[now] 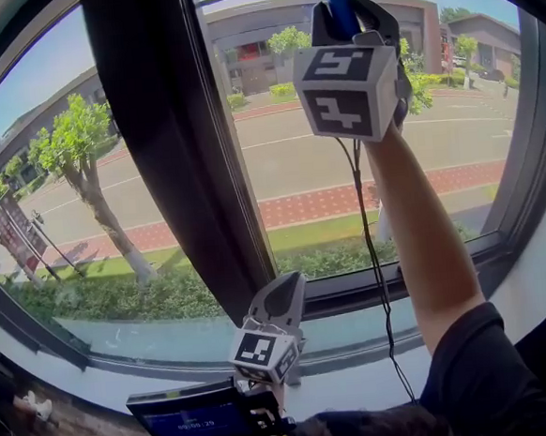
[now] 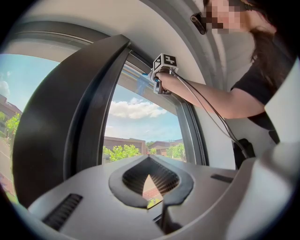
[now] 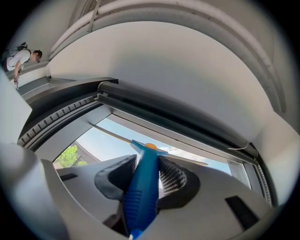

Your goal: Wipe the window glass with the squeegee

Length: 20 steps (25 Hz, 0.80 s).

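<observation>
- While the right gripper is clamped on the blue plastic handle of the squeegee, the thin pale blade lies at the very top of the head view. It rests against the clear window glass, so the step in hand looks like the start of a downward pull.
- To do it well, the blade should press flat on the glass along its whole length. The handle should not twist between the jaws, and the stroke should run straight down at an even pressure.
- The dark upper window frame sits just above the blade in the right gripper view, so there is little or no room to go higher.
- The broad dark centre post bounds the pane at the left of the head view, near the blade's left tip. The dark side frame bounds it at the right, well apart from the blade's other end, so a second pass on that side seems likely.
- Below the blade the pane is open down to the dark lower frame.
- The left gripper waits at the bottom centre, its jaws together on nothing, near where a full stroke would end.
- The thin black cable hangs beside the raised forearm in front of the glass and could drag over the wiped part.
</observation>
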{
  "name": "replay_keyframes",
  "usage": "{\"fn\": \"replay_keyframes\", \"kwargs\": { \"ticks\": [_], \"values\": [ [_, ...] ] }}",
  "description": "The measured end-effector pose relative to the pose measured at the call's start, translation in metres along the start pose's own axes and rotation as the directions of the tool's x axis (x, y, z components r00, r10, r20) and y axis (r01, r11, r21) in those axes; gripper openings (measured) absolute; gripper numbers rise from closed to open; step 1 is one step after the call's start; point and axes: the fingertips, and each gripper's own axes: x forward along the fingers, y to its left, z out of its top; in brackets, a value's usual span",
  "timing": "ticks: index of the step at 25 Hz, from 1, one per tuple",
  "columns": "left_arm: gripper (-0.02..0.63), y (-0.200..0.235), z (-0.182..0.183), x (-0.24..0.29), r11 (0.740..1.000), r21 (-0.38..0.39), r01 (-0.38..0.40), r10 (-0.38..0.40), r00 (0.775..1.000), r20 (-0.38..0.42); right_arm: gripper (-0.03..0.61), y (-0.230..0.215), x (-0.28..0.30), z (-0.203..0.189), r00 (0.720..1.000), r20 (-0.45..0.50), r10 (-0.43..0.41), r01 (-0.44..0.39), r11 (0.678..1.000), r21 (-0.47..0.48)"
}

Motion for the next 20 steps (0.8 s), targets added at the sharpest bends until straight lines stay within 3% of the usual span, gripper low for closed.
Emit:
{"fn": "replay_keyframes", "kwargs": {
  "ticks": [20],
  "values": [
    [0.002, -0.004, 0.002, 0.001, 1.0, 0.001, -0.003, 0.003, 1.0, -0.008, 0.141, 0.015, -0.037, -0.047, 0.997, -0.059, 0.047, -0.048, 0.999, -0.017]
  ]
}}
